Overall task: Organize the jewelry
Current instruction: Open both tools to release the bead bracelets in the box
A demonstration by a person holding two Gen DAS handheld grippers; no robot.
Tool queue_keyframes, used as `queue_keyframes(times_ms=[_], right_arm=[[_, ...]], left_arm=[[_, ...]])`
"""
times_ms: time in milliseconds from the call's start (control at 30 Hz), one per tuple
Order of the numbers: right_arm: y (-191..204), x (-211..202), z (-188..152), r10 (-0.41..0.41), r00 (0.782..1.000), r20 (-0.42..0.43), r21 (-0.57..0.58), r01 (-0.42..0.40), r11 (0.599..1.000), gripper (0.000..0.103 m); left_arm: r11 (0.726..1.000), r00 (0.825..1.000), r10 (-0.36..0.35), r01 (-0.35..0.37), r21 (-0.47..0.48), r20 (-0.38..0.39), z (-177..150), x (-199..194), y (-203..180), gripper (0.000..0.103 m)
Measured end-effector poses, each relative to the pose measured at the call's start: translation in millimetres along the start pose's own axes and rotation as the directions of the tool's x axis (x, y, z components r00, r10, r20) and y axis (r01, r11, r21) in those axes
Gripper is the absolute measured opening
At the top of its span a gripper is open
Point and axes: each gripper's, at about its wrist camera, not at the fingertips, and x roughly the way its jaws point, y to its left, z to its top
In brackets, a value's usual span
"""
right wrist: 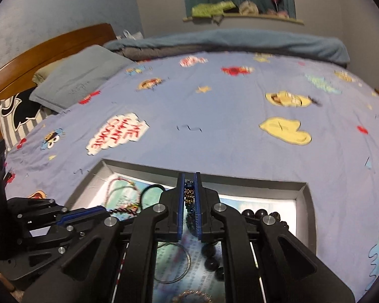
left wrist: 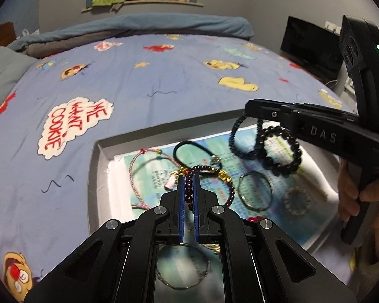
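A shallow grey box (left wrist: 98, 166) lined with a printed sheet lies on the bed and holds several bracelets. My left gripper (left wrist: 189, 176) is shut on a dark red beaded bracelet with gold charms (left wrist: 226, 176). My right gripper (left wrist: 247, 112) is shut on a blue-black beaded bracelet (left wrist: 233, 136) that hangs above the box; in the right wrist view its beads (right wrist: 189, 197) sit between the pads. A black large-bead bracelet (left wrist: 285, 156), a pink cord bracelet (left wrist: 139, 161), a black band (left wrist: 189, 149) and a thin metal bangle (left wrist: 255, 189) lie in the box.
The box rim also shows in the right wrist view (right wrist: 303, 189). The bed has a blue cartoon-print sheet (left wrist: 139, 88), a rolled blanket (left wrist: 164, 22) at the far edge and pillows (right wrist: 75, 75) by the wooden headboard. A dark screen (left wrist: 313, 48) stands at the right.
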Motion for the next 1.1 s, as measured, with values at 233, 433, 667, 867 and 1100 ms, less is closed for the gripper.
queue_keyframes(times_ms=[233,433,667,867,1100], right_arm=[[-6,18,-3,0.021,0.995,-0.096,0.027,-0.019,0.999,0.007],[-12,31,-6,0.041,0.987,-0.158,0.058,-0.032,0.998,0.007],[-12,21,-6,0.025,0.992,-0.123,0.055,-0.019,0.998,0.020],[-13,-1,-5,-0.007,0.996,-0.084,0.049,0.011,0.999,0.037],[-10,-37,-13,-0.035,0.998,-0.047,0.033,0.036,0.999,0.037]], left_arm=[[1.000,0.999,0.004,-0.005,-0.015,-0.046,-5,13,5,0.006],[1.000,0.997,0.002,-0.003,-0.011,-0.071,-9,20,4,0.006],[1.000,0.998,0.014,-0.015,-0.018,-0.058,-6,16,4,0.027],[0.999,0.999,0.033,-0.033,-0.004,-0.006,-3,-5,-1,0.028],[0.998,0.998,0.058,-0.058,-0.007,0.031,-6,-28,-1,0.028]])
